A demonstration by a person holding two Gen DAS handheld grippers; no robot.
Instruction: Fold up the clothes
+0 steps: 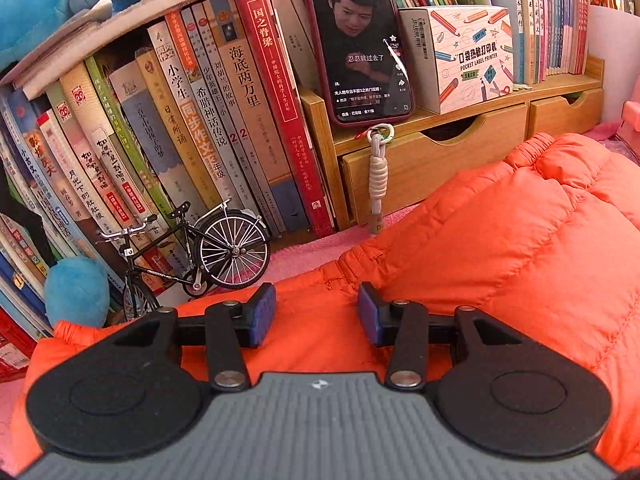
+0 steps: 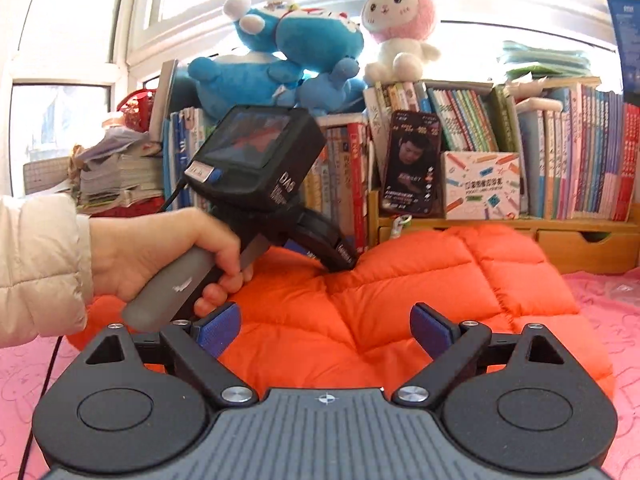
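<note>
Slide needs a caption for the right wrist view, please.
Open right tongs over the orange puffer garment; left tongs reach its far edge.

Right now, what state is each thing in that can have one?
Jacket: lying puffed and rumpled on the pink cover, fold unfinished.
Left gripper: jaws apart, over the jacket's elastic hem, nothing pinched.
Right gripper: wide open, empty.
Phone: propped upright, screen on.
Drawers: shut.

A bright orange quilted down garment [image 2: 400, 292] lies in a puffy heap on the pink cloth, its stitched panels bulging; an elastic-gathered hem [image 1: 352, 264] (waistband or cuff, hard to tell) faces the bookshelf side.
</note>
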